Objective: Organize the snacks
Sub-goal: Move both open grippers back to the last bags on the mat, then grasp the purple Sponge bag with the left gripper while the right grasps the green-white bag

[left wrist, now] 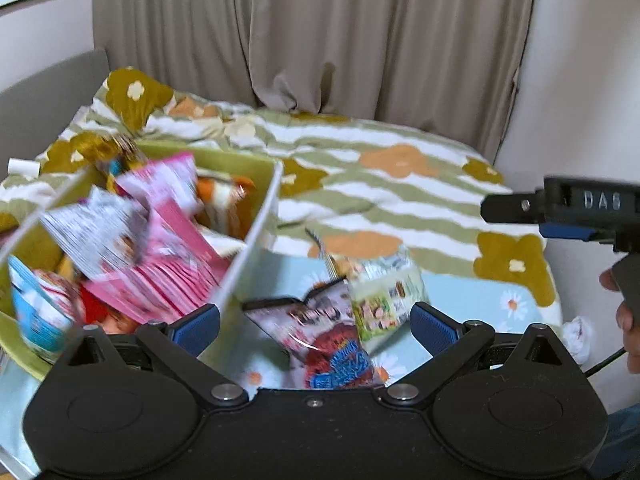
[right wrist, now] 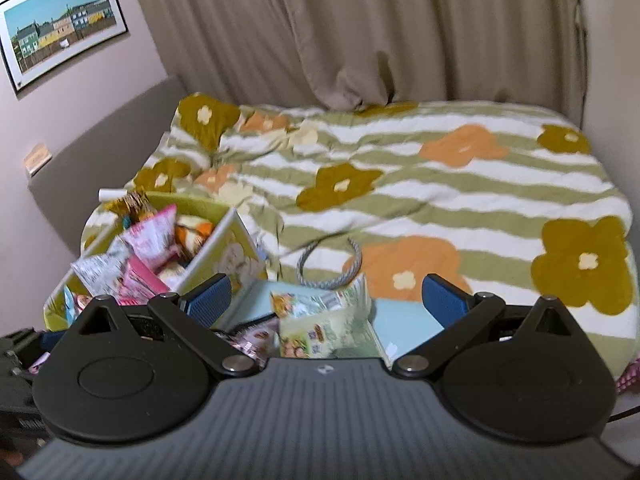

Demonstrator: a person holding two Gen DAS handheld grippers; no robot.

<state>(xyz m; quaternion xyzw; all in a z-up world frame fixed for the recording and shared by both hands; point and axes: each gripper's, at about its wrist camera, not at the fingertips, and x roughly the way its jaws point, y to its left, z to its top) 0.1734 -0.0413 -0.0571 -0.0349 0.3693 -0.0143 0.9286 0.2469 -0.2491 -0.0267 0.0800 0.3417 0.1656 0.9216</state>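
Both tongs stand spread with nothing between their blue pads: the left gripper (left wrist: 315, 322) hangs over the near edge of the pale blue daisy-print gift bag lying on its side (left wrist: 472, 296), and the right gripper (right wrist: 326, 300) hovers just to its right over the same bag.

Two snacks lie loose on that bag: a light green crinkly foil snack packet (left wrist: 386, 296), and, touching it on its near left, a dark glossy packet printed in pink, red and blue (left wrist: 320, 332). Left of them stands a green-lined open box with white walls (left wrist: 252, 232), already crowded with pink, white and orange packets (left wrist: 160, 240). Beyond lies the bedspread striped in green and white with large flowers (right wrist: 440, 200), then the beige curtain (left wrist: 320, 40).

The step in hand looks like picking a loose packet and carrying it left into the box. The green packet is probably the better first choice, since it sits on top and puffed up. A grip across its crimped edge or a firm corner should hold better than one on the air-filled middle, which may slip or crush. Lift it clear of the white wall before moving left, and release low over a gap, as the heaped packets could spill. The pictures are blurred, so the print is unreadable.
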